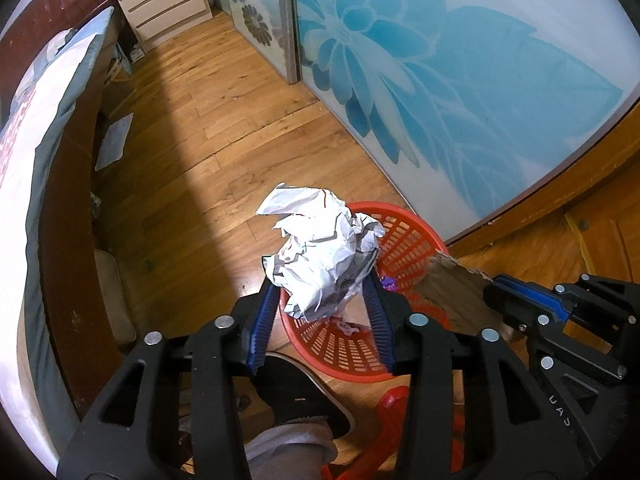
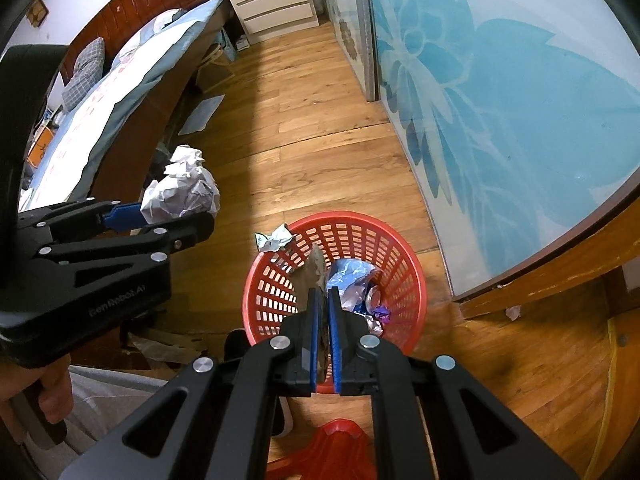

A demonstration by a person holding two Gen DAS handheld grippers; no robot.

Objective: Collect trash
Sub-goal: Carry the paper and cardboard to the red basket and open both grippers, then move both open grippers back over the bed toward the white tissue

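The right gripper (image 2: 324, 300) points down into a red basket (image 2: 404, 256) on the wooden floor (image 2: 304, 152), its blue fingers (image 2: 335, 320) pinched on a brown cardboard scrap (image 2: 314, 270). Foil wrappers (image 2: 352, 276) and a can (image 2: 374, 296) lie in the basket. A small paper wad (image 2: 276, 237) rests at the rim. At left, the left gripper (image 2: 160, 216) carries a crumpled white paper ball (image 2: 182, 192) beside the bed (image 2: 120, 92).

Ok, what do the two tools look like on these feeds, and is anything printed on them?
Both, left tool and right tool, are matte black frames with triangular cut-outs, silver round bolts and ribbed blue pads. White lettering shows on each body, too distorted to read.
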